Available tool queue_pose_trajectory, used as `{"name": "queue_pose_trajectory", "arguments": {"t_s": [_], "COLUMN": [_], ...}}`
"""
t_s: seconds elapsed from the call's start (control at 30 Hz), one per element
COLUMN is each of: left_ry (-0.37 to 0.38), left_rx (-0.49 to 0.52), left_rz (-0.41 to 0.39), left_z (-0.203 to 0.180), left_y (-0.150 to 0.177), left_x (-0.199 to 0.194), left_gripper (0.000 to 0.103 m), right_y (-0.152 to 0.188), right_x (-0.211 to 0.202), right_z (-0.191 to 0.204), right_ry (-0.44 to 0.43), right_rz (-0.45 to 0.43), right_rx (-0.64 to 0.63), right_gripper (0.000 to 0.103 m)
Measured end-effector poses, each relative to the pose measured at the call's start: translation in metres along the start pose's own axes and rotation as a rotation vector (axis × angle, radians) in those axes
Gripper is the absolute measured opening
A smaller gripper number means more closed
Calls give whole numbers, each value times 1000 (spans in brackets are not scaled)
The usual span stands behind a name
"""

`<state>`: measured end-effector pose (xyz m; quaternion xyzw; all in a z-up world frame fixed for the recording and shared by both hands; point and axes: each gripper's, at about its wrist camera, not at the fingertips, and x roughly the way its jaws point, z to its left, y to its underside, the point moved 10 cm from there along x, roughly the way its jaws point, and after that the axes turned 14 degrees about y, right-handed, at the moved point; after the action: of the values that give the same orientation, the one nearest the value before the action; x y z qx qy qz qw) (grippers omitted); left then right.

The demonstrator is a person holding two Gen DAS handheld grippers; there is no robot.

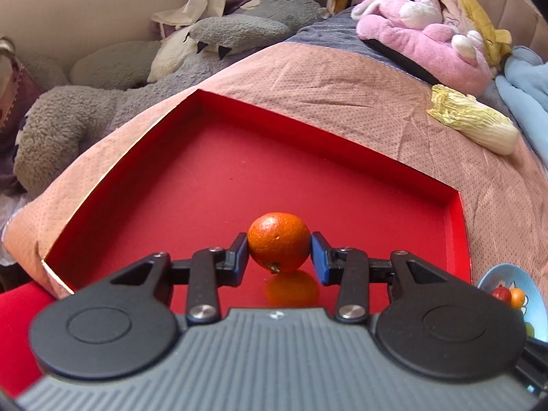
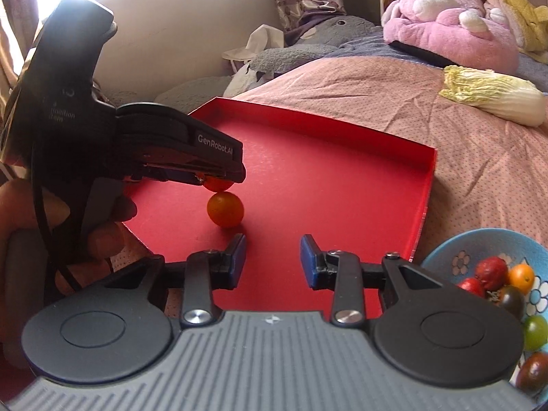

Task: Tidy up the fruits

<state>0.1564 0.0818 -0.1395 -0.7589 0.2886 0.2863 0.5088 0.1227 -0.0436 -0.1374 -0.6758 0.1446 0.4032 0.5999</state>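
Through your left wrist camera, the left gripper (image 1: 279,253) is clenched on an orange fruit (image 1: 278,251) — the two blue pads (image 1: 318,262) press its sides at 9 and 3 o'clock, and its stem end points down. It hangs just above the floor of the red tray (image 1: 219,185), where its reflection shows directly at 6 o'clock of it. A blue bowl (image 1: 537,294) with a few fruits sits at the 3 o'clock edge of the tray, and a cabbage (image 1: 476,123) lies on the pink bedcover (image 1: 325,78) at 2 o'clock.

Through your right wrist camera, the right gripper (image 2: 273,262) is released, its blue pads apart with only bare tray (image 2: 325,178) between them. At 11 o'clock of it, your other gripper (image 2: 219,179) holds the orange fruit (image 2: 217,184) low over the tray — a second orange fruit (image 2: 225,209) rests on the tray floor right beneath it, close to touching. The bowl (image 2: 455,257) of mixed fruits lies at 4 o'clock.
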Motion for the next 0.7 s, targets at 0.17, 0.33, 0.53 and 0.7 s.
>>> {"name": "queue_pose_trajectory", "arguments": {"t_s": [0.17,0.33,0.53,0.7], "left_ry": [-31,-65,-82,-141], "left_rx": [-82,-116,-158,-180], "left_rz": [12,34,34,9], "left_z": [23,36,47,58], "left_y": [-1,2,1,-3], "left_x": [-1,1,-1,-6], "left_gripper": [42,42,42,42], "right_y": [-8,-23,-40,-56], "right_x": [19,44,80,101], "right_z": [28,43,32,37], "right_ry": [-44,-2,44,40], "right_rz": [3,-10,31,33], "right_rx": [-19,-50,-14,-53], "right_gripper": [40,61,61,59]}}
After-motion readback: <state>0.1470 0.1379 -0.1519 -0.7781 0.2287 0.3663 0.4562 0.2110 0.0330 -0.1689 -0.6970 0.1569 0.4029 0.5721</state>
